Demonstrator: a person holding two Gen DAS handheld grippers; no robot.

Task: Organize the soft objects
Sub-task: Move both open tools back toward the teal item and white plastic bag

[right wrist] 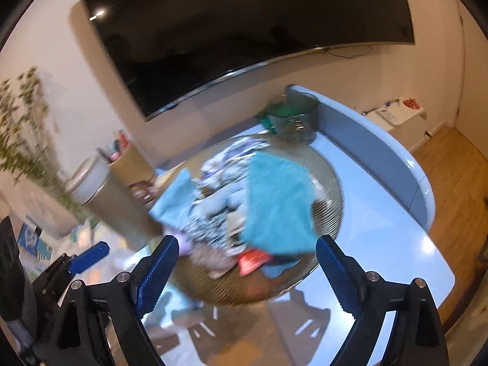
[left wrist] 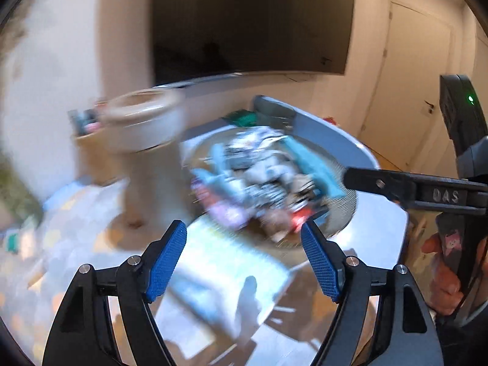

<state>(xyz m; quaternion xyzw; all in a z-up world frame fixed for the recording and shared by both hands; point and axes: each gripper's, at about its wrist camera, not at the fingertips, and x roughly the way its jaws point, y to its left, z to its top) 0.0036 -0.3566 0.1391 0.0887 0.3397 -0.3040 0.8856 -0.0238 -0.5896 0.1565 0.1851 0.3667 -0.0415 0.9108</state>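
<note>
A round woven tray (right wrist: 331,183) on a light blue glossy table (right wrist: 396,244) holds a heap of soft cloths: a turquoise cloth (right wrist: 277,204) on top, a paler blue one (right wrist: 175,198), patterned black-and-white fabric (right wrist: 204,228) and something red (right wrist: 251,260). The heap shows blurred in the left wrist view (left wrist: 262,183). My left gripper (left wrist: 244,250) is open and empty, short of the tray. My right gripper (right wrist: 247,265) is open and empty, just before the tray's near edge. The right gripper also shows in the left wrist view (left wrist: 381,183), over the tray's right side.
A dark glass jar (right wrist: 294,119) with green contents stands behind the tray. A tall beige pedestal stand (left wrist: 146,140) and a box of small items (right wrist: 128,158) are at the left. A big black TV (right wrist: 244,30) hangs on the wall. A plant (right wrist: 24,128) is at far left.
</note>
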